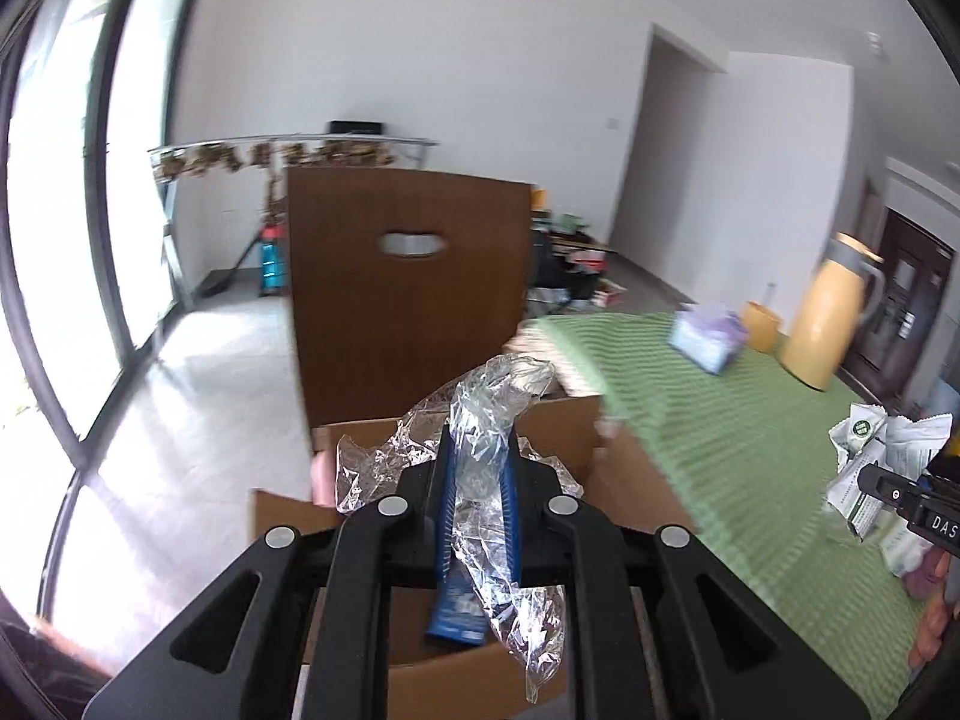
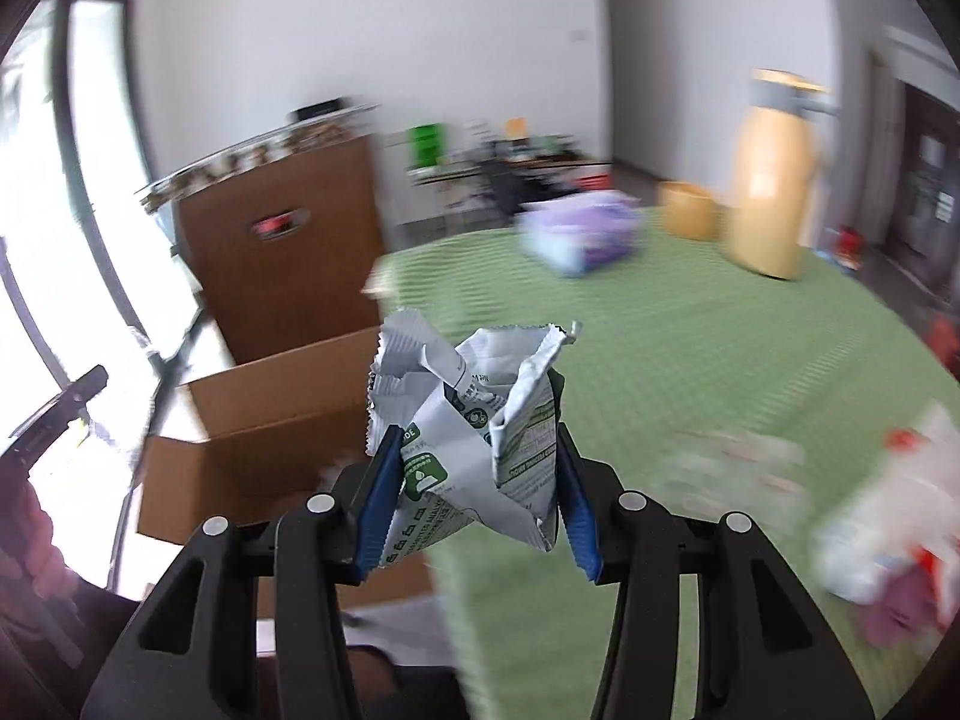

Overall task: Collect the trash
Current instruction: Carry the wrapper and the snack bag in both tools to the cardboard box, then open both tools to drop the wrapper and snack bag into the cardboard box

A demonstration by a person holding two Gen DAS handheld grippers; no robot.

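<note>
My left gripper (image 1: 478, 450) is shut on a crumpled clear plastic wrapper (image 1: 480, 414), which hangs over an open cardboard box (image 1: 576, 426). A blue packet (image 1: 457, 615) lies in the box below. My right gripper (image 2: 474, 456) is shut on a crumpled white and green snack packet (image 2: 474, 414), held above the green tablecloth (image 2: 660, 360) near the box (image 2: 270, 414). That same packet (image 1: 864, 456) and the right gripper (image 1: 918, 504) show at the right edge of the left wrist view.
A brown chair back (image 1: 408, 294) stands behind the box. On the table stand a yellow jug (image 2: 774, 180), a yellow cup (image 2: 690, 210) and a purple tissue pack (image 2: 582, 228). More wrappers (image 2: 882, 534) lie blurred at the right. A large window (image 1: 60, 240) is on the left.
</note>
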